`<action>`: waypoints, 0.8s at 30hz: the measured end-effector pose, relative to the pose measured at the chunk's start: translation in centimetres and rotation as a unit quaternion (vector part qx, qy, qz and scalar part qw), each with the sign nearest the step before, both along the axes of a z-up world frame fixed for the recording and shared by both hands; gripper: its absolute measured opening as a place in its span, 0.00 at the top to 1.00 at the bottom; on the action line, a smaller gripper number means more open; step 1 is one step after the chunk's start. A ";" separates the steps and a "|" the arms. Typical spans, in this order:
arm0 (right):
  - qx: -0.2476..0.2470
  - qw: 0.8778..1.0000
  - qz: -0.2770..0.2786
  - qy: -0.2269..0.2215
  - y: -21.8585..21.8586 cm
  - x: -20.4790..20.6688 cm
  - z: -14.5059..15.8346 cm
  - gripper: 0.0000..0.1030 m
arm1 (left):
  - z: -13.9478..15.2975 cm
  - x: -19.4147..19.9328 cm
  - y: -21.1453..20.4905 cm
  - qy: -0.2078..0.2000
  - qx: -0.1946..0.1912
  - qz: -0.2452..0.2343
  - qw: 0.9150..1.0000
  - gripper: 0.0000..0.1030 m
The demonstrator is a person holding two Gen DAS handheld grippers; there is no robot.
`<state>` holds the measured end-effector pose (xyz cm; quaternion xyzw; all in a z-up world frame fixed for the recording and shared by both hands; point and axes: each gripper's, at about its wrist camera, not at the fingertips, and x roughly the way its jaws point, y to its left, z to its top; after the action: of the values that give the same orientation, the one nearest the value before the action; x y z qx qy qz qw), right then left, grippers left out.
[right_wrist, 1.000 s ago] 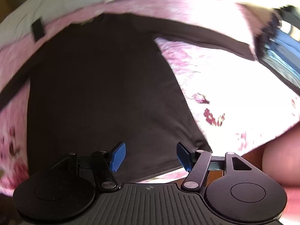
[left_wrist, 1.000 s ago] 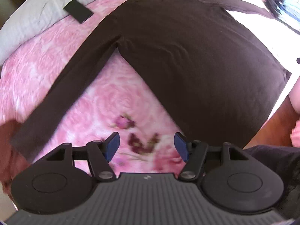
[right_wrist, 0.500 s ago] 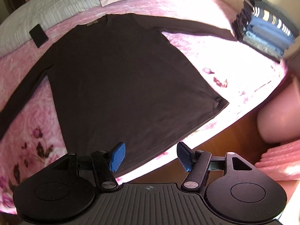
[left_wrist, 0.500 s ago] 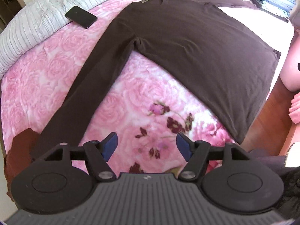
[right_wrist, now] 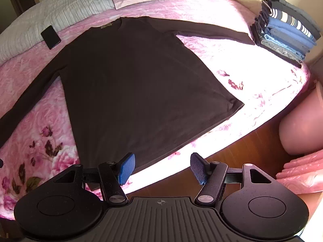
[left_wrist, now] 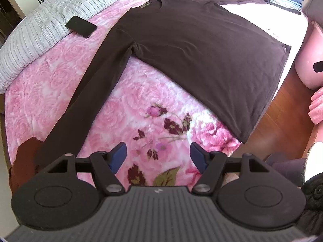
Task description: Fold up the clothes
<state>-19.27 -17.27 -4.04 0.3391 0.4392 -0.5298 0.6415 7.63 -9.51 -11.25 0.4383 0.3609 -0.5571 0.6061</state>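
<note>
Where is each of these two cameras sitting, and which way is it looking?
Left wrist: on the left gripper, looking steeply down over its open blue fingers at the pink bedspread and the shirt's sleeve.
Right wrist: on the right gripper, looking down at the shirt's hem and the bed edge, fingers open.
Shared: brown shirt, black phone, folded stack.

We carry two matching tools: the left black plastic two-finger gripper [left_wrist: 158, 154] and the right black plastic two-finger gripper [right_wrist: 160, 166]. Each shows ribbed blue rubber pads [right_wrist: 126, 166], silver pivot screws, round black discs, and a ridged grey housing with a small mark.
</note>
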 end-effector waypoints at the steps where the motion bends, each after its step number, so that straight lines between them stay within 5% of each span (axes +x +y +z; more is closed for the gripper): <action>1: 0.002 1.000 0.001 -0.004 0.1 -0.1 -0.1 0.38 | 0.1 0.0 0.4 -0.005 0.000 0.001 1.000 0.36; 5: -0.003 0.999 0.034 -0.028 0.7 0.7 -0.2 0.38 | 0.8 1.1 2.4 -0.035 -0.006 0.020 0.999 0.36; 11: -0.037 0.979 0.192 -0.058 1.9 7.3 0.0 0.38 | 2.1 6.6 6.8 -0.081 -0.009 0.080 0.993 0.36; 18: -0.097 0.904 0.411 -0.072 5.0 19.6 0.4 0.38 | 2.1 15.3 10.5 -0.116 0.002 0.147 0.982 0.36; 24: -0.110 0.844 0.520 -0.070 7.6 31.0 -3.1 0.38 | 0.4 21.8 11.7 -0.134 0.004 0.140 0.981 0.36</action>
<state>11.71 -9.69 -7.09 0.0248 0.4439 -0.1384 0.8850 29.43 2.20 -10.88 0.4564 0.3368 -0.4015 0.7190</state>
